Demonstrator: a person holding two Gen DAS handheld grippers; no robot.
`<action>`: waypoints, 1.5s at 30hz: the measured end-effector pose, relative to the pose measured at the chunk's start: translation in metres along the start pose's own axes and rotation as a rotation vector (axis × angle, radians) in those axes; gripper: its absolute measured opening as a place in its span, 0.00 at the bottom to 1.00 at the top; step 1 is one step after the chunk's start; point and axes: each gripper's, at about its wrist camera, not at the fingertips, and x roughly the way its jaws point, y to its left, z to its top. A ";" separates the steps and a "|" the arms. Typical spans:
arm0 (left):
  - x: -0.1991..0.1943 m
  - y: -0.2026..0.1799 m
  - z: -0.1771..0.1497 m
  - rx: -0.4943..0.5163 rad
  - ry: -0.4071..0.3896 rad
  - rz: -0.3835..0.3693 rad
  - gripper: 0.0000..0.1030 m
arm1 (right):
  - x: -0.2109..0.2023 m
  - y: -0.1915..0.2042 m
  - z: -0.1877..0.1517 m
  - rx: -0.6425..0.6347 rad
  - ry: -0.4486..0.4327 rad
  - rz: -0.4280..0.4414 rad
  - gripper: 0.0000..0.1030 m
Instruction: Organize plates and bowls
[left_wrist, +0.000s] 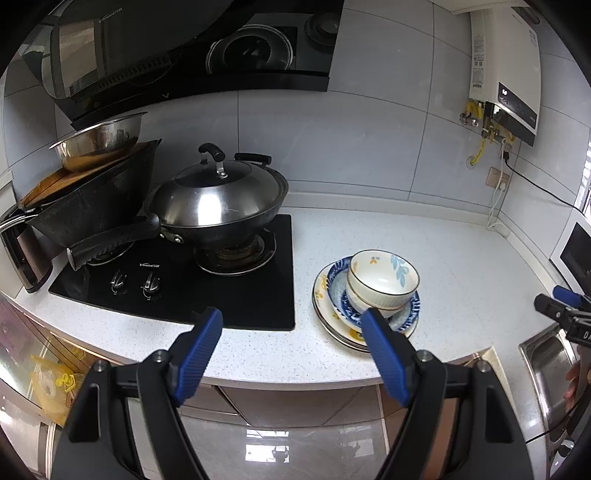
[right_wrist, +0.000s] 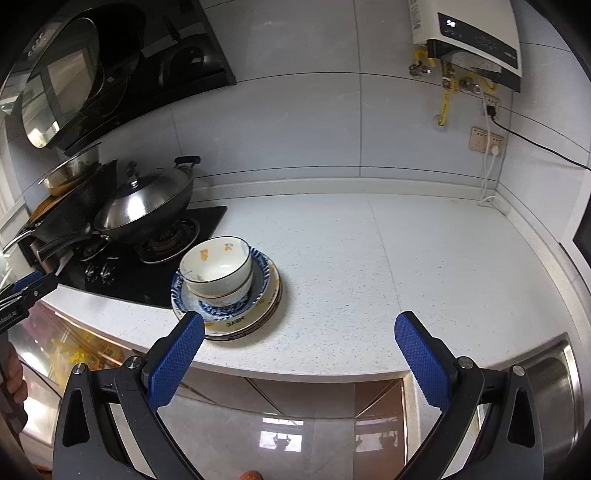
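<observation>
We see both the left tongs (left_wrist: 291, 321) and right tongs (right_wrist: 299, 328) gaping wide and empty short of the desk (right_wrist: 369, 258), where tilted bowls (right_wrist: 218, 269) crown the plates (right_wrist: 258, 317) near its edge; a careless nudge risks toppling them.

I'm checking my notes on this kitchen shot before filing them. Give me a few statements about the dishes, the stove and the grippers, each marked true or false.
1. The bowls sit stacked on the plates. True.
2. The dish stack stands on the black cooktop. False: it stands on the white counter beside it.
3. The wok has its lid on. True.
4. The left gripper grips a bowl. False: it is open and empty.
5. The right gripper is open. True.
</observation>
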 end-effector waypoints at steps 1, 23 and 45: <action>-0.003 -0.004 -0.001 -0.004 -0.003 0.003 0.75 | 0.001 0.000 0.000 -0.015 0.002 0.014 0.99; -0.020 -0.033 -0.004 -0.001 -0.018 0.004 0.75 | 0.003 -0.009 -0.010 -0.065 0.017 0.084 0.99; -0.029 -0.015 -0.015 -0.012 -0.038 -0.016 0.75 | -0.009 0.016 -0.024 -0.089 0.034 0.064 0.99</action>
